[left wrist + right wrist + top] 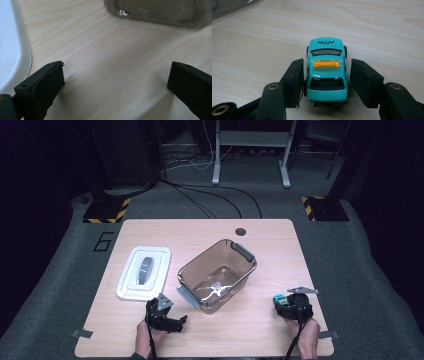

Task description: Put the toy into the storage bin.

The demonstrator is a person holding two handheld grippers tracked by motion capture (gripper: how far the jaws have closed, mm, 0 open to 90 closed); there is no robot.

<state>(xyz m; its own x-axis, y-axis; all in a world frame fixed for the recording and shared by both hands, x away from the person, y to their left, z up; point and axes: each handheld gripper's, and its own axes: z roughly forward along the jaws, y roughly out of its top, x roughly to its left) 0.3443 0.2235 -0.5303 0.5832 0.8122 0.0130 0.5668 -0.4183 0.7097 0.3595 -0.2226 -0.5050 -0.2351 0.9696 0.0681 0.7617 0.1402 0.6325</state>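
Turquoise toy taxi (326,72) is sitting on the wooden table (270,250) at the near right, nose pointing away, between the two pads of the right gripper (325,82). The left pad is lying against the car's side, while a thin gap is showing at the right pad, so the jaws are standing slightly apart around it and not clamping it. In the high view the taxi (280,300) is lying just at the tip of that gripper (289,306). Near left, the left gripper (113,82) is resting low over bare wood with its jaws spread wide, holding nothing. A clear plastic container (217,275) is standing mid-table, and a white lid (145,272) is lying to its left.
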